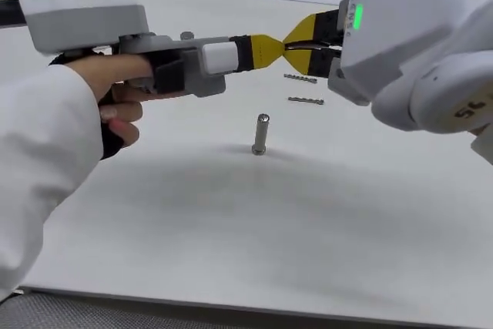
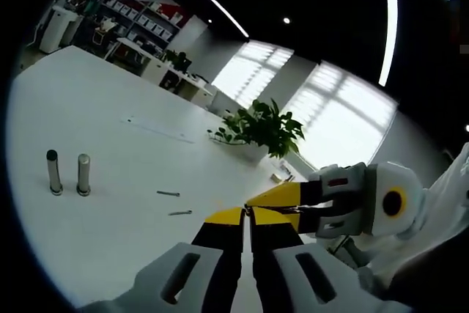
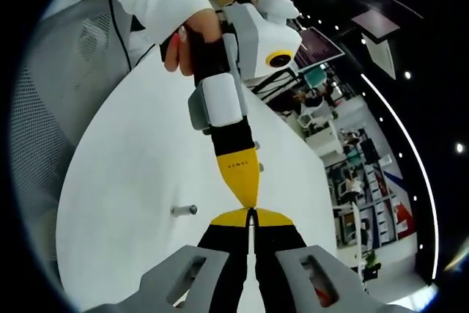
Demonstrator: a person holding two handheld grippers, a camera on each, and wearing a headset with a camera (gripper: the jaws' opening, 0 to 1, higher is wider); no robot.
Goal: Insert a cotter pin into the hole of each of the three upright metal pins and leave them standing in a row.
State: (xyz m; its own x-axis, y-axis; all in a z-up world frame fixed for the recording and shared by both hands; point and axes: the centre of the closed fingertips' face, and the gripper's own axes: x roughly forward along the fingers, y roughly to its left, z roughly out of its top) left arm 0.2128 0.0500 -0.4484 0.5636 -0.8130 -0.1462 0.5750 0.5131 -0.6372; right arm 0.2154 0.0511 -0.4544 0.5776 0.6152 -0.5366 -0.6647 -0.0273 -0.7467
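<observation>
The left hand-held gripper (image 1: 276, 47) and right hand-held gripper (image 1: 292, 45) meet tip-to-tip, jaws closed.

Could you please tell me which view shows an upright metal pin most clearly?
The head view: an upright metal pin stands central and unobstructed. The left gripper view shows two pins small, near its edge; the right gripper view shows one pin, tiny, turned sideways.

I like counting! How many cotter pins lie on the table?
2: the far cotter pin and the near cotter pin, both beyond the upright pin. More may be hidden.
</observation>
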